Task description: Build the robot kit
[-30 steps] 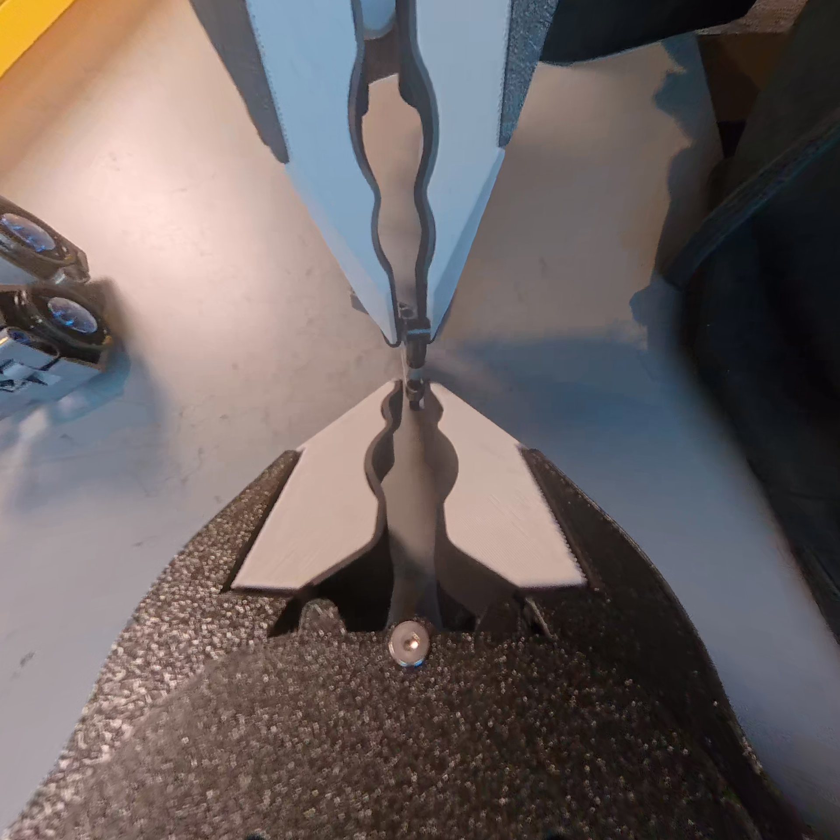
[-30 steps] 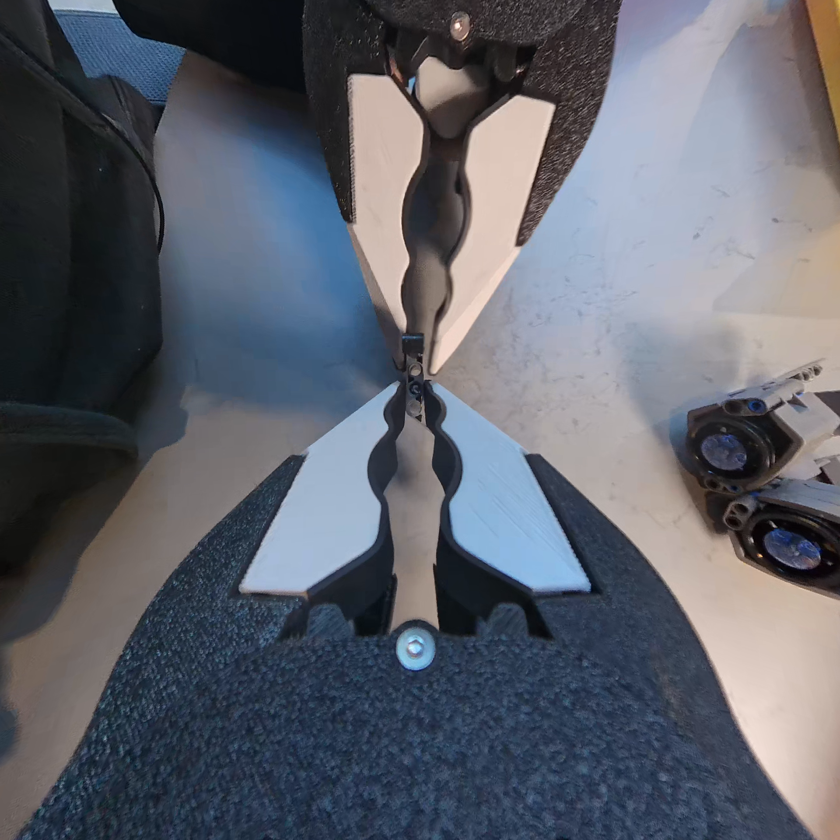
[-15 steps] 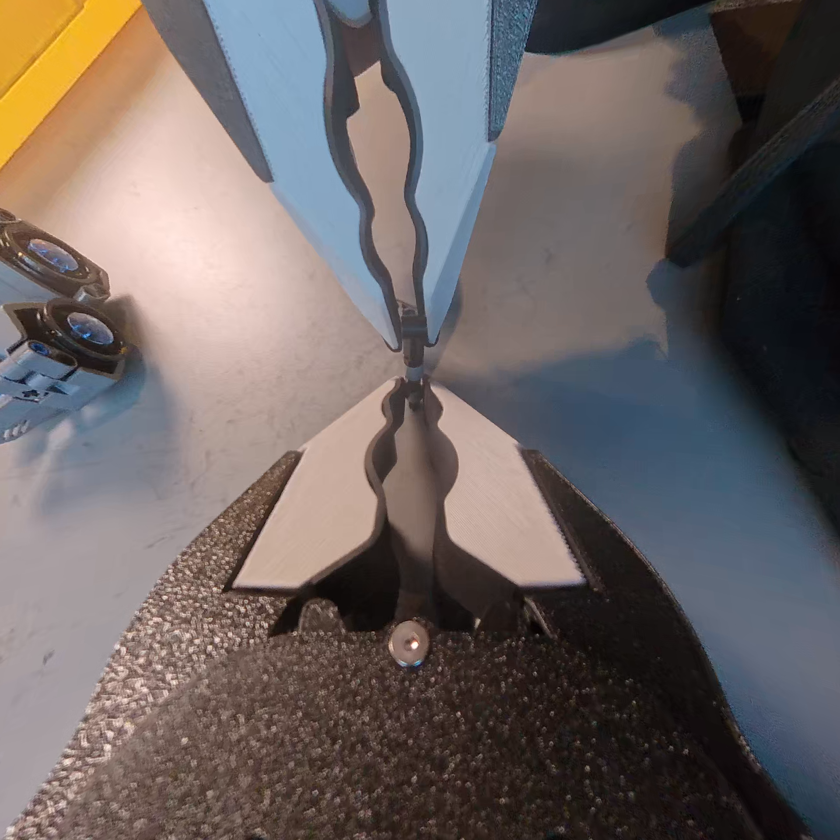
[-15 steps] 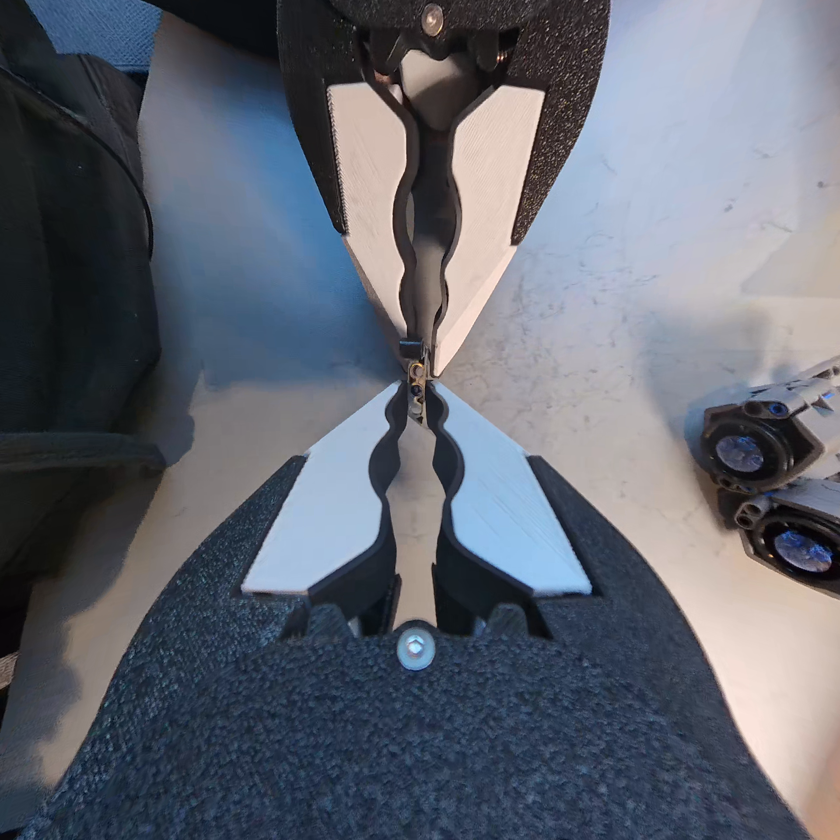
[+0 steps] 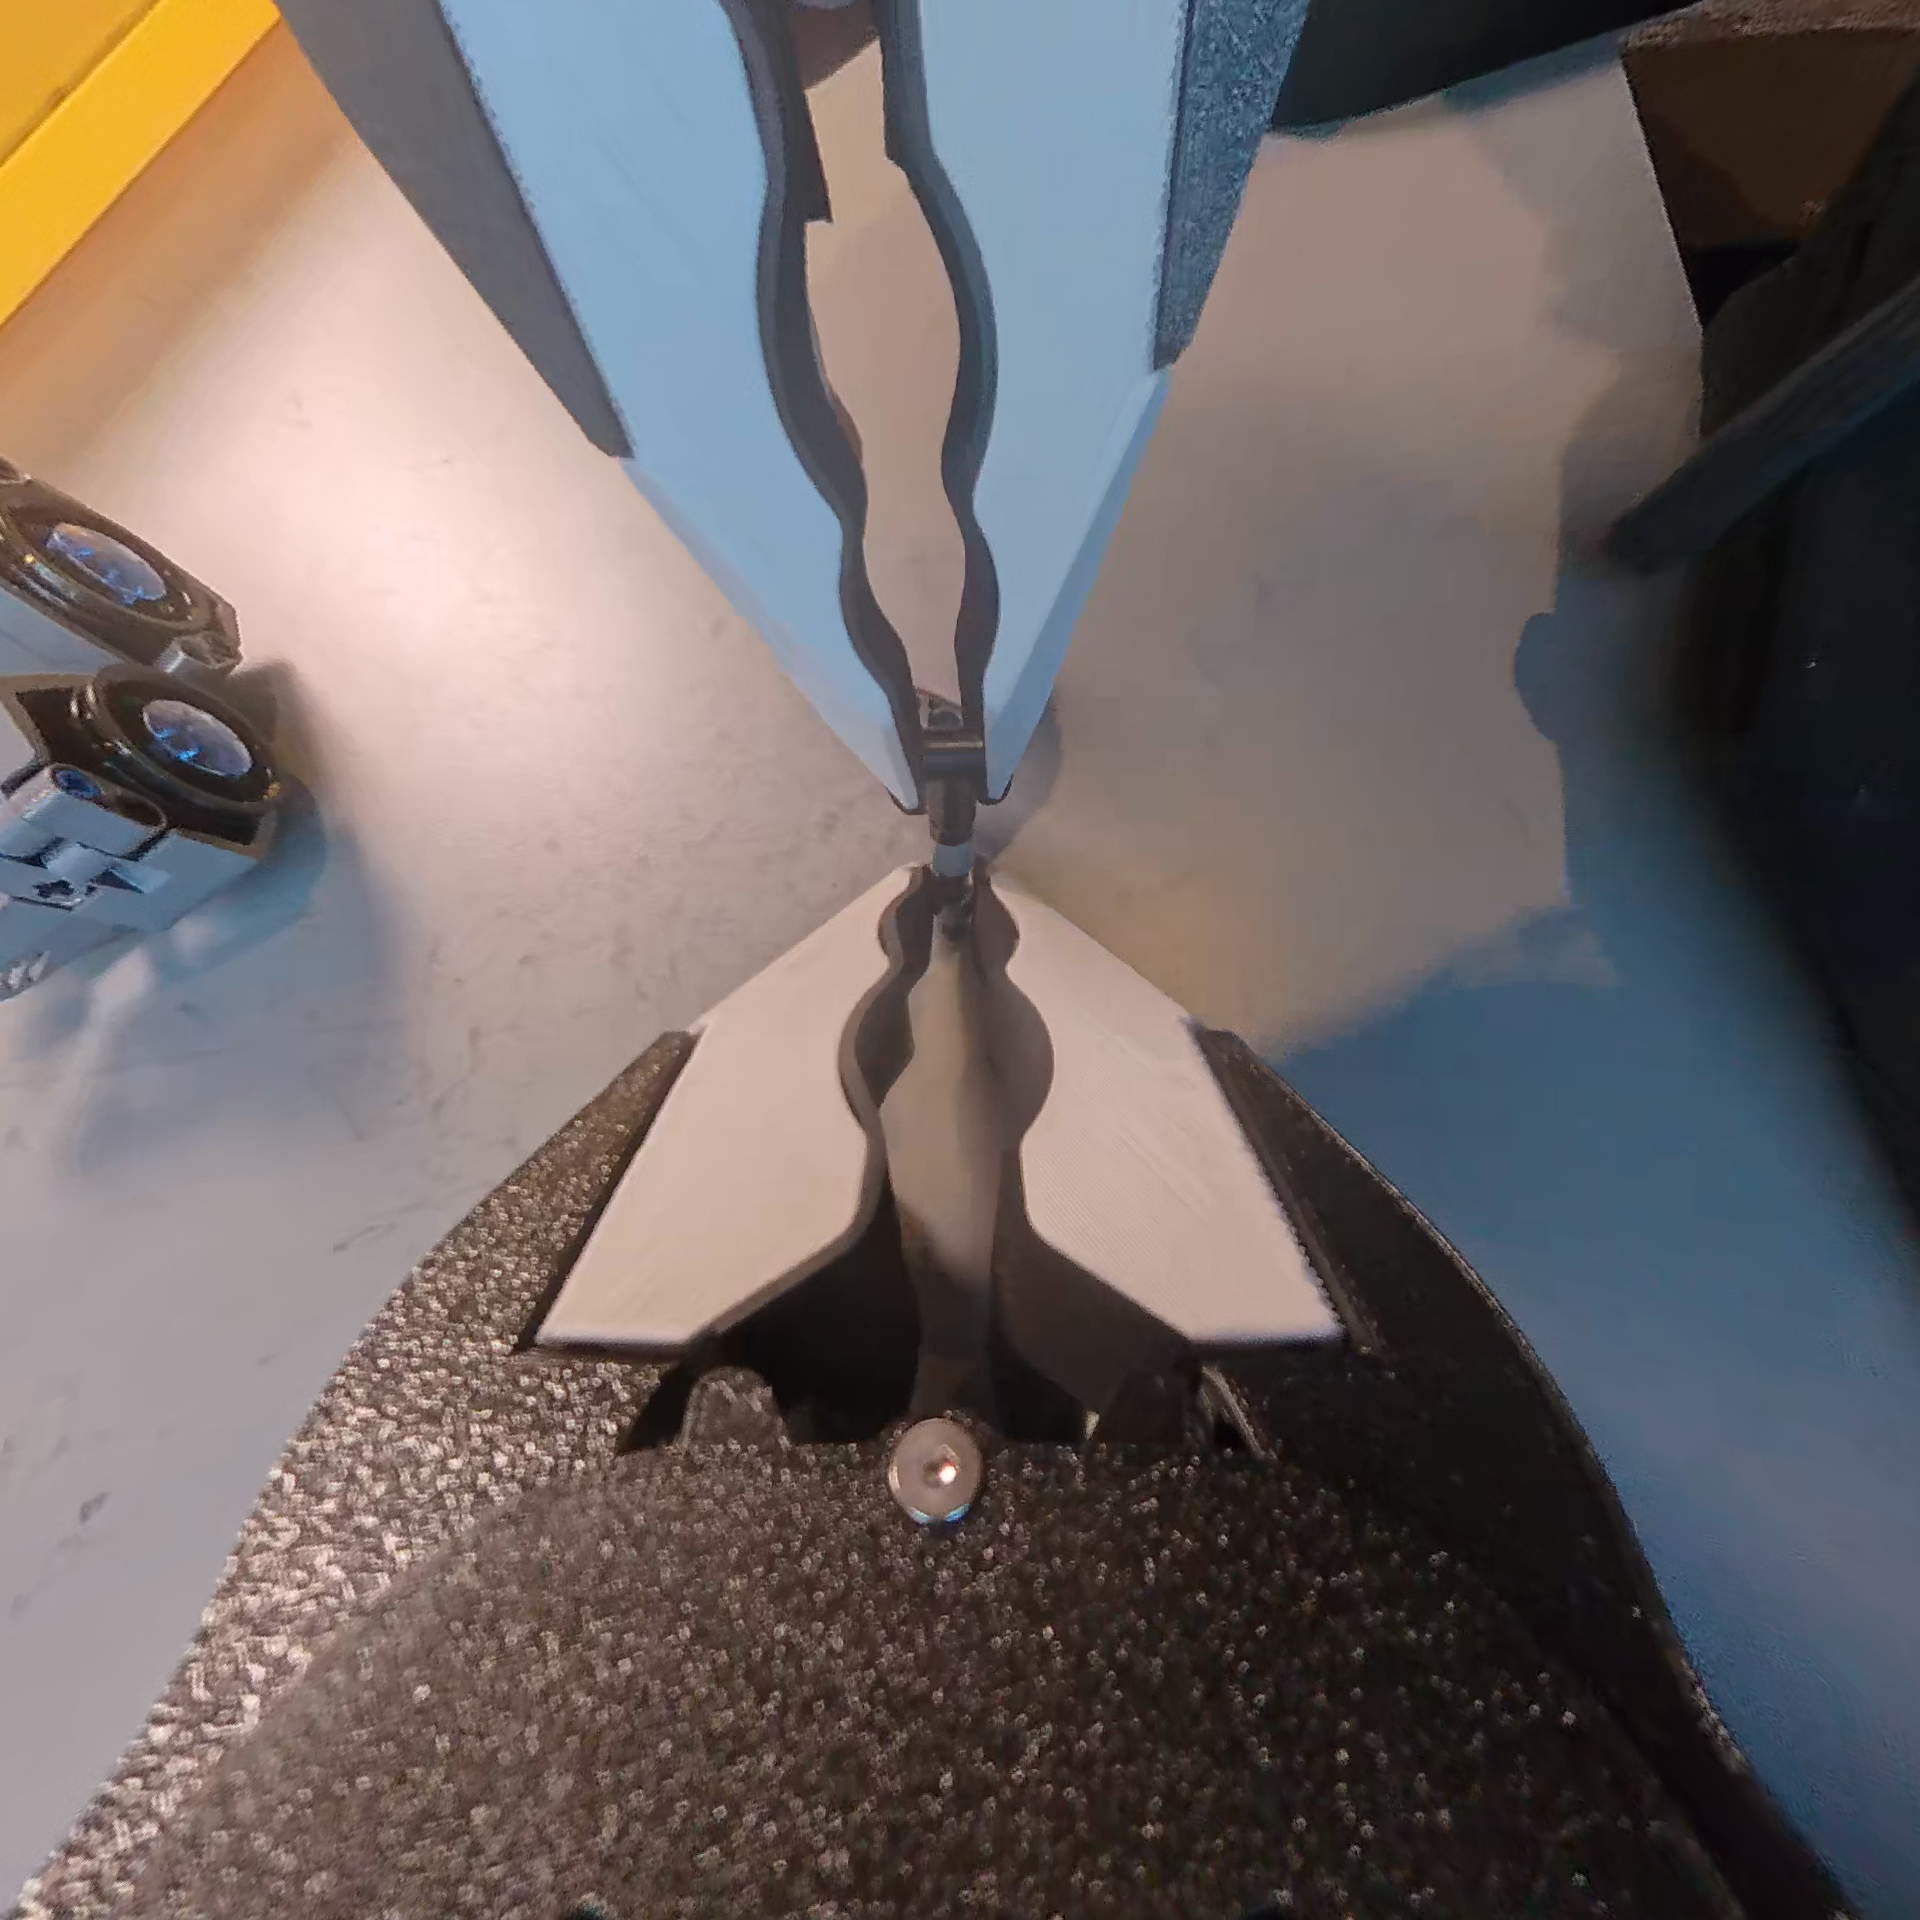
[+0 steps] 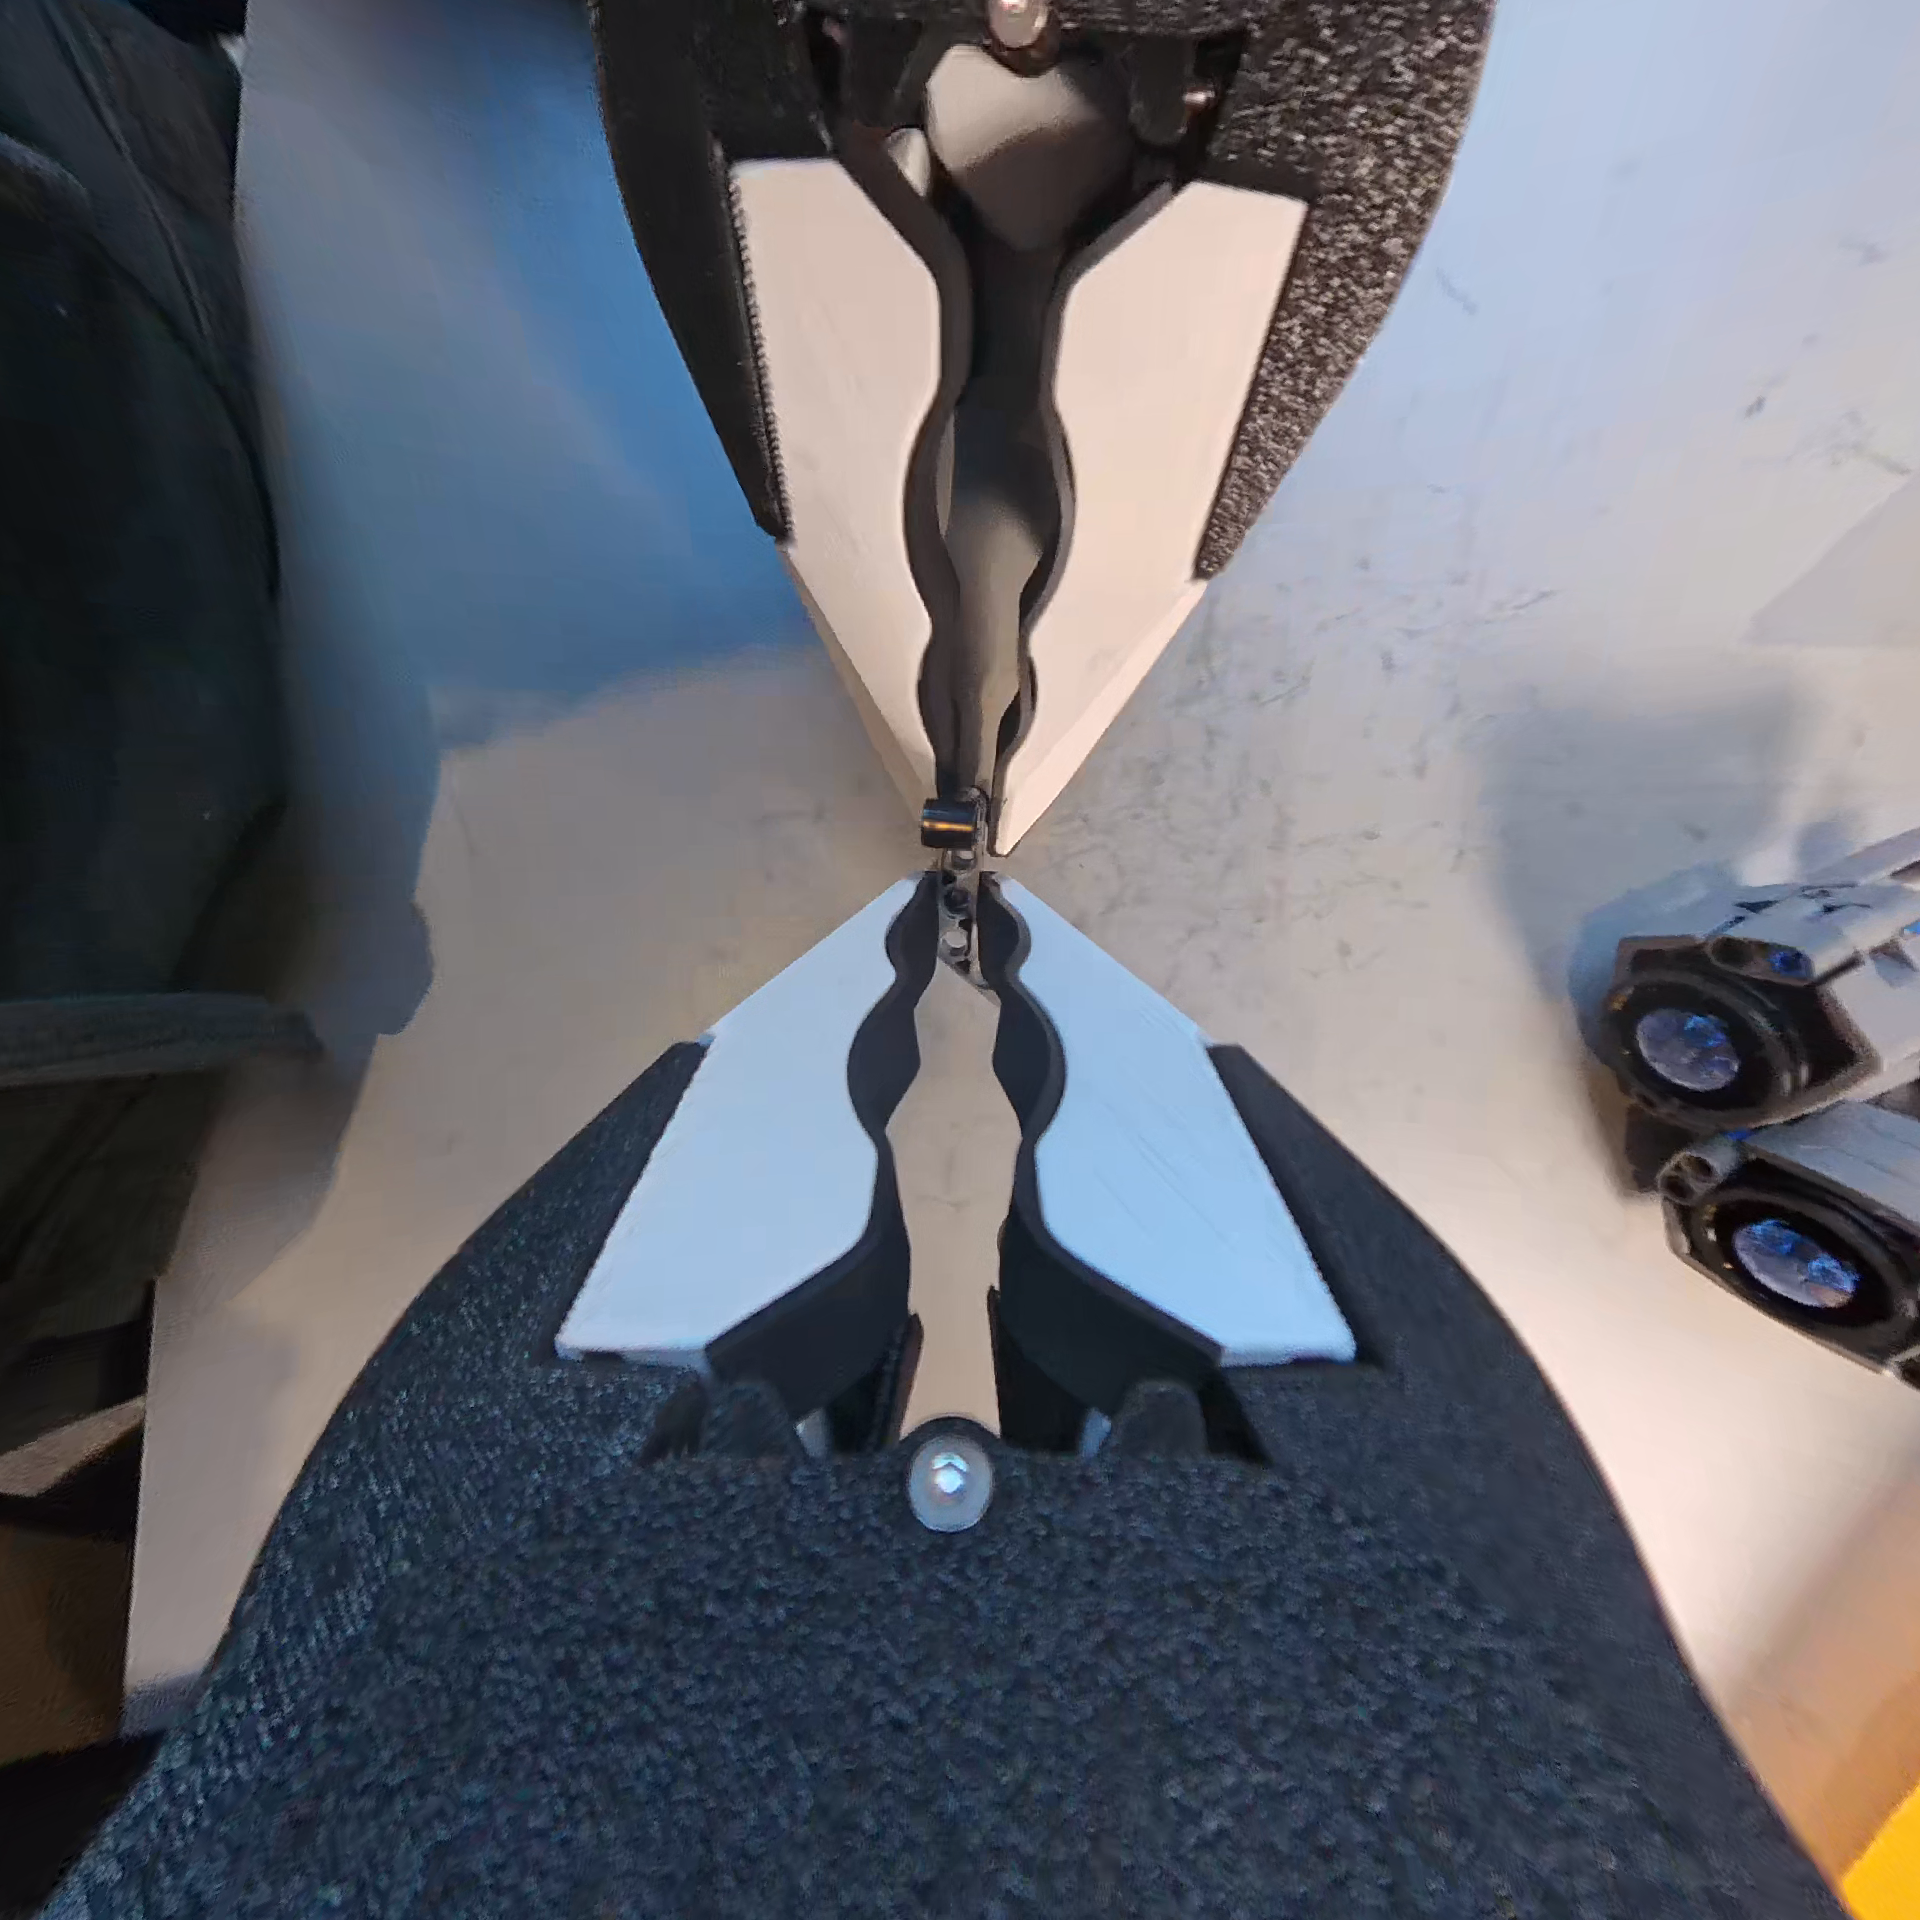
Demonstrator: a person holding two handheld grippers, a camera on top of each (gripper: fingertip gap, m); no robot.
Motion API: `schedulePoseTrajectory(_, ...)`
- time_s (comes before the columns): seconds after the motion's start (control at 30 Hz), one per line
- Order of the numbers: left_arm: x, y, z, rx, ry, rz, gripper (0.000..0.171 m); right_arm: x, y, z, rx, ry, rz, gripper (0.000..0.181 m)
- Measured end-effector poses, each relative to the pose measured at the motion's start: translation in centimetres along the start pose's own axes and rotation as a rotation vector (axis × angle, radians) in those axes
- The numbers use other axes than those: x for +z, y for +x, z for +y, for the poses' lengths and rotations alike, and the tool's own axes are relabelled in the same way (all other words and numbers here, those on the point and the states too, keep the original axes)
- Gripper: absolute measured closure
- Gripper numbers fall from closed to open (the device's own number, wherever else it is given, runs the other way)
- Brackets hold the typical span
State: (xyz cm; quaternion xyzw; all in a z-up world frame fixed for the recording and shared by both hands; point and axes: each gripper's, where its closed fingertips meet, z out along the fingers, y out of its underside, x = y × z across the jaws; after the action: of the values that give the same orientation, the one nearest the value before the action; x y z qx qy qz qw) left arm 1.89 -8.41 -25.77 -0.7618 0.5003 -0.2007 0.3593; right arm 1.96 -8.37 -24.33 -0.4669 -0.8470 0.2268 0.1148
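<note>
My two grippers meet tip to tip above a pale table (image 5: 416, 623). In the left wrist view my left gripper (image 5: 951, 896) is shut on a small black pin piece (image 5: 952, 860) with a grey end. The right gripper (image 5: 948, 774) comes in from the top and pinches a small black part (image 5: 948, 750). In the right wrist view my right gripper (image 6: 961, 899) is shut on a small black beam with holes (image 6: 956, 935). The left gripper (image 6: 966, 821) comes down from the top, holding a small black stub (image 6: 948, 826). The two parts touch end to end.
A grey and black brick model with two round blue lenses (image 5: 156, 748) lies on the table; it also shows in the right wrist view (image 6: 1766, 1143). A dark bag (image 5: 1818, 727) (image 6: 104, 623) lies along one table side. A yellow edge (image 5: 83, 83) shows at a corner.
Both grippers stay shut and tip to tip. The pair has shifted a little over the table, so the lens model and the bag sit slightly differently in both views.
</note>
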Motion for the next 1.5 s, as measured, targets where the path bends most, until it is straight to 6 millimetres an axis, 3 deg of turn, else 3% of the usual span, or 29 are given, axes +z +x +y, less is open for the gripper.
schedulePoseTrajectory(0.33,0.0,0.0,-0.1,-0.061,0.009,0.043,0.165,0.0,0.2,0.2,0.060,-0.014,-0.044,0.176)
schedulePoseTrajectory(0.8,-0.4,-0.2,-0.4,-0.104,0.033,0.039,0.165,-0.5,0.5,0.4,0.127,0.160,-0.022,0.173)
schedulePoseTrajectory(1.03,-0.3,-0.2,-0.4,-0.095,0.032,0.037,0.165,-0.6,0.5,0.1,0.123,0.183,-0.015,0.175)
schedulePoseTrajectory(1.2,-0.3,0.0,-0.4,-0.062,0.030,0.044,0.166,-0.5,0.5,0.0,0.026,0.175,-0.001,0.176)
schedulePoseTrajectory(1.5,-0.2,0.0,0.2,-0.025,-0.001,-0.018,0.167,-0.1,0.2,-0.9,0.103,0.222,0.013,0.176)
